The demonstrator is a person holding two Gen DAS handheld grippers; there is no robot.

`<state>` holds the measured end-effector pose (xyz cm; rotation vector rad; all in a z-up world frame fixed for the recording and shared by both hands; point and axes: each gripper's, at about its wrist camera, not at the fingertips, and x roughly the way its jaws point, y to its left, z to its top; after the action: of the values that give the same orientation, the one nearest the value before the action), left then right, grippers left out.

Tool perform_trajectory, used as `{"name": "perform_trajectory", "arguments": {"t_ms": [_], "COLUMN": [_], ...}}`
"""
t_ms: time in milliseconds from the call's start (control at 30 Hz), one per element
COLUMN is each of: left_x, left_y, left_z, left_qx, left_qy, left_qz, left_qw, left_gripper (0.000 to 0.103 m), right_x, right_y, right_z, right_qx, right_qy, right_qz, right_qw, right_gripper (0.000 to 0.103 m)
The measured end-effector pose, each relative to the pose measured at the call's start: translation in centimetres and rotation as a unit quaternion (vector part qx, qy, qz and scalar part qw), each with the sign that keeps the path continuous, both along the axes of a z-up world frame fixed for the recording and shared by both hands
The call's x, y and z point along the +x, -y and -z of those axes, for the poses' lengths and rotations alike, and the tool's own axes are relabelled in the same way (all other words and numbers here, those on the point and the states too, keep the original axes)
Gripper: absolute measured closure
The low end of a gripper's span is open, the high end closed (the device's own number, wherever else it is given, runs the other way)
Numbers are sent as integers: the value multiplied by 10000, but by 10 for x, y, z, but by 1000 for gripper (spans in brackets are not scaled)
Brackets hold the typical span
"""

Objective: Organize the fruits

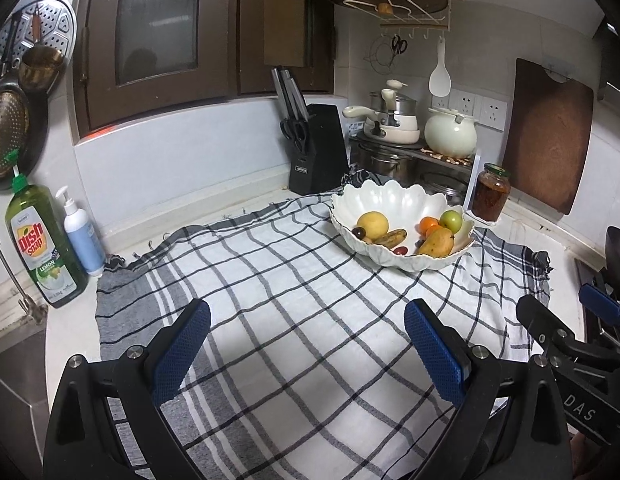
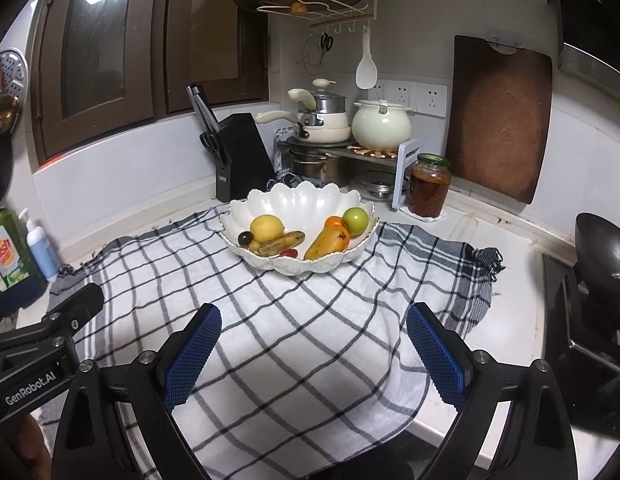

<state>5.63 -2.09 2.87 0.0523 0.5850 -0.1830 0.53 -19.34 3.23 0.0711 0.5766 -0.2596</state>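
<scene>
A white scalloped bowl (image 1: 394, 196) (image 2: 294, 200) stands at the far side of a checked cloth (image 1: 294, 320) (image 2: 270, 320). It holds a yellow round fruit (image 1: 373, 224) (image 2: 266, 227), a spotted banana (image 1: 390, 237) (image 2: 282, 242), a mango (image 1: 438, 242) (image 2: 328, 242), an orange (image 1: 428, 224) (image 2: 333, 222), a green apple (image 1: 451, 220) (image 2: 355, 219) and small dark and red fruits. My left gripper (image 1: 308, 322) is open and empty over the near cloth. My right gripper (image 2: 314, 328) is open and empty, also short of the bowl.
A jar of preserve (image 1: 491, 197) (image 2: 429, 185) stands right of the bowl. Behind are a knife block (image 1: 318, 148) (image 2: 240, 156), a rack of pots (image 1: 414, 132) and a cutting board (image 2: 498, 120). Dish soap (image 1: 40, 244) and a pump bottle (image 1: 83, 236) stand left. A black wok (image 2: 602, 252) is right.
</scene>
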Motion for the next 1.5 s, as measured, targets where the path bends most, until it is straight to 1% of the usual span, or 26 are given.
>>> {"name": "perform_trajectory", "arguments": {"t_ms": [733, 1033, 1167, 1500], "left_x": [-6, -7, -7, -4], "left_y": [0, 1, 0, 2], "left_z": [-3, -3, -4, -2], "left_qx": [6, -49, 20, 31], "left_qy": [4, -66, -15, -103], "left_qz": [25, 78, 45, 81], "left_qw": [10000, 9999, 10000, 9999], "left_gripper": [4, 4, 5, 5], "right_x": [-3, -3, -3, -3], "right_y": [2, 3, 3, 4], "right_z": [0, 0, -1, 0], "right_qx": [3, 4, 1, 4], "right_qy": [23, 21, 26, 22], "right_qz": [19, 10, 10, 9], "right_qw": [10000, 10000, 10000, 10000], "right_gripper": [8, 8, 8, 8]}}
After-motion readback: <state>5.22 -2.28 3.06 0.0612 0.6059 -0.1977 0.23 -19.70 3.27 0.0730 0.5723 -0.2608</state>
